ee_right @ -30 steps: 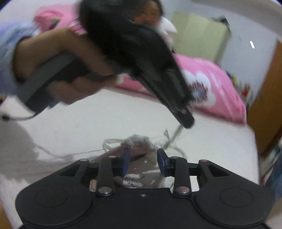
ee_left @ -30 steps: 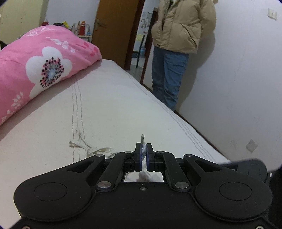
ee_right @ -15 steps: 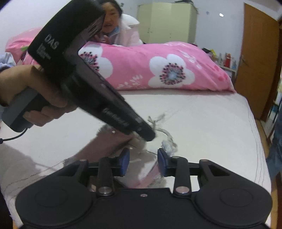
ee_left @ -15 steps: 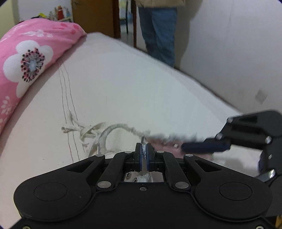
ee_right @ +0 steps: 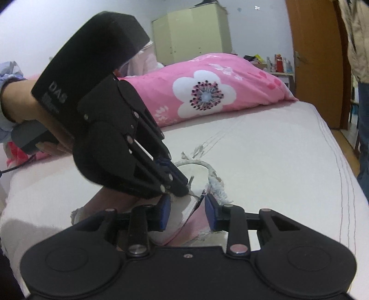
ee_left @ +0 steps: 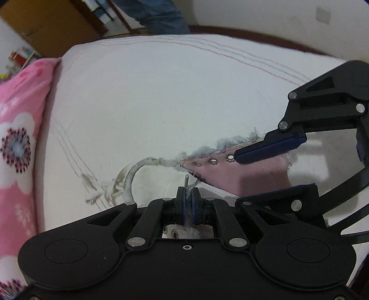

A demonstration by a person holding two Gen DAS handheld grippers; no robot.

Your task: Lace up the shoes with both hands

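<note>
A pink shoe [ee_left: 207, 170] with metal eyelets and a frayed edge lies on the white bed sheet [ee_left: 161, 92]. My left gripper [ee_left: 189, 203] is shut on the end of the frayed white lace [ee_left: 136, 168], whose stiff tip sticks out past the pads just before the eyelet row. In the right wrist view the left gripper [ee_right: 182, 189] points down at the shoe [ee_right: 196, 223] and the lace [ee_right: 213, 175] loops behind it. My right gripper [ee_right: 187, 213] is closing with the shoe's upper edge between its jaws; the pads [ee_right: 165, 212] stand clear of it. The right gripper [ee_left: 238, 180] straddles the eyelet side.
A pink flowered pillow [ee_right: 207, 92] lies along the bed's far side. A person in jeans [ee_left: 156, 13] stands past the bed by a wooden door [ee_right: 311, 57]. A hand [ee_right: 23, 108] holds the left gripper's handle. A pale green cupboard [ee_right: 191, 39] stands behind.
The left gripper tipped downward and came down to the shoe with the lace end held. The right gripper moved in beside it and its jaws narrowed around the shoe's edge.
</note>
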